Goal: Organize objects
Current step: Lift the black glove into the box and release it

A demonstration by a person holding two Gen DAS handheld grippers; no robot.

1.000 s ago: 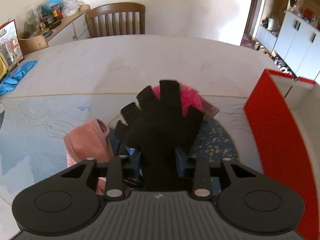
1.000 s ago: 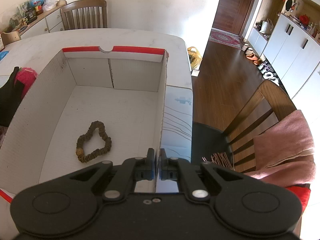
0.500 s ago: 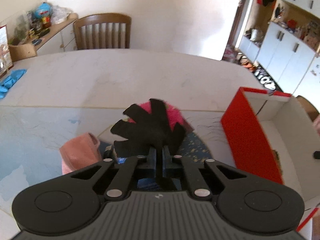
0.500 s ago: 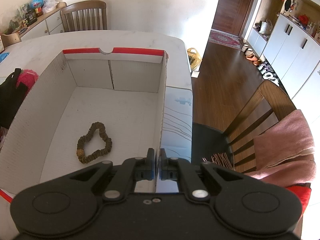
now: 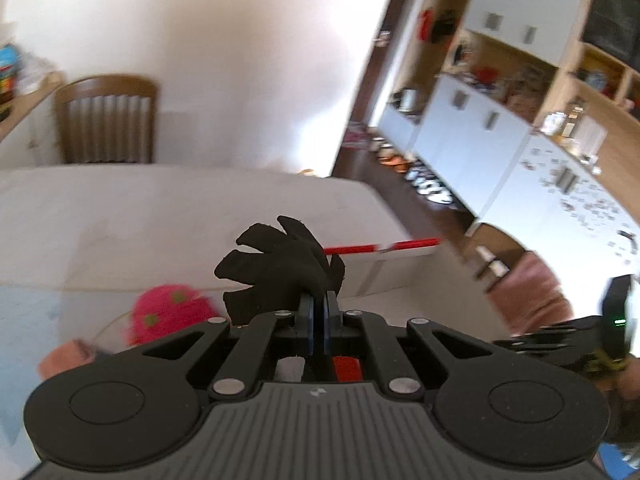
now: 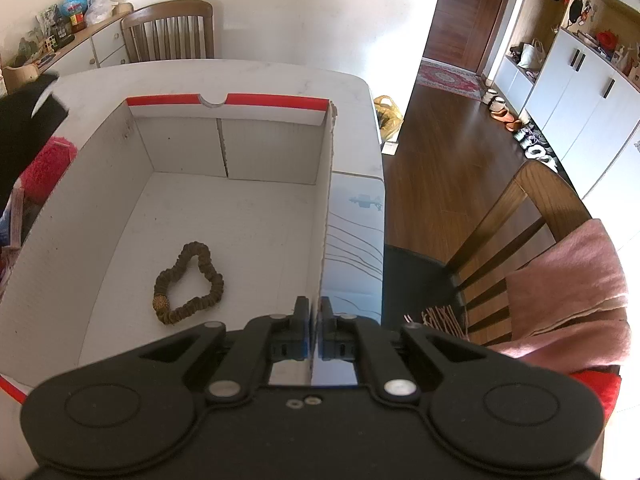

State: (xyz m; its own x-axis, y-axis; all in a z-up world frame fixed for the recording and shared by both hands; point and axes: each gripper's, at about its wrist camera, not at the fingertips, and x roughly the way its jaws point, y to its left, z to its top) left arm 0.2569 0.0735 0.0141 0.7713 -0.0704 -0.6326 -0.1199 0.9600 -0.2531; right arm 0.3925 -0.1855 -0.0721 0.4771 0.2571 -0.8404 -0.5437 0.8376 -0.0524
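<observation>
The left tool (image 5: 319, 300) pinches the black glove (image 5: 280, 268); it should clear the box (image 6: 326, 184) wall, probably before releasing. The right tool (image 6: 314, 322) grips that wall.

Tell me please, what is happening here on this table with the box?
A person is tidying loose things into a cardboard box with two handheld claws. The left claw is shut on a black glove and holds it up in the air near the box. The right claw is shut on the box's right wall, seemingly steadying it. Inside the box lies a brown scrunchie. A pink fuzzy item waits on the table.
</observation>
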